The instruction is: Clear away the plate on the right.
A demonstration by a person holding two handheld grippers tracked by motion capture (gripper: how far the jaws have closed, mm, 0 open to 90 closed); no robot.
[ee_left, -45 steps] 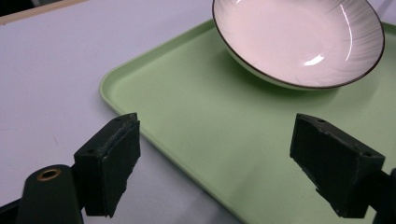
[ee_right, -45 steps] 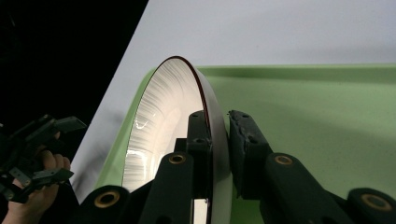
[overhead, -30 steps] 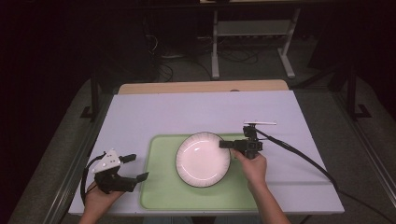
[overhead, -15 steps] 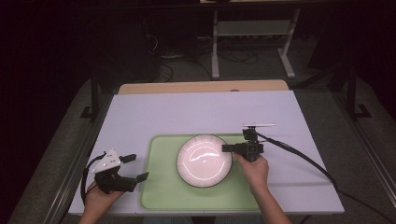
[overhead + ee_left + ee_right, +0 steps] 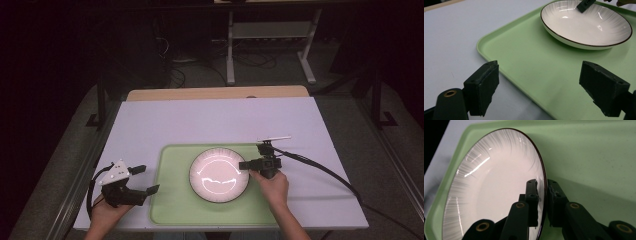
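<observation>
Plate (image 5: 219, 175): glossy white, thin dark rim line, fine radial ribbing around wall. Tray (image 5: 172, 200): pale green, plain. Table top (image 5: 200, 120): pale lavender-white; tan wood strip (image 5: 215, 93) at 12 o'clock edge. Left gripper (image 5: 141, 179): black jaws, grey plate on top. Right gripper (image 5: 245, 165): black, brass-coloured rivets.

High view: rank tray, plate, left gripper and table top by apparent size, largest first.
1. Table top
2. Green tray
3. White plate
4. Left gripper, smallest, though it sits nearest the camera.

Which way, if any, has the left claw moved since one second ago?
No. The left claw stays at the same spot beside the green tray's left edge.
</observation>
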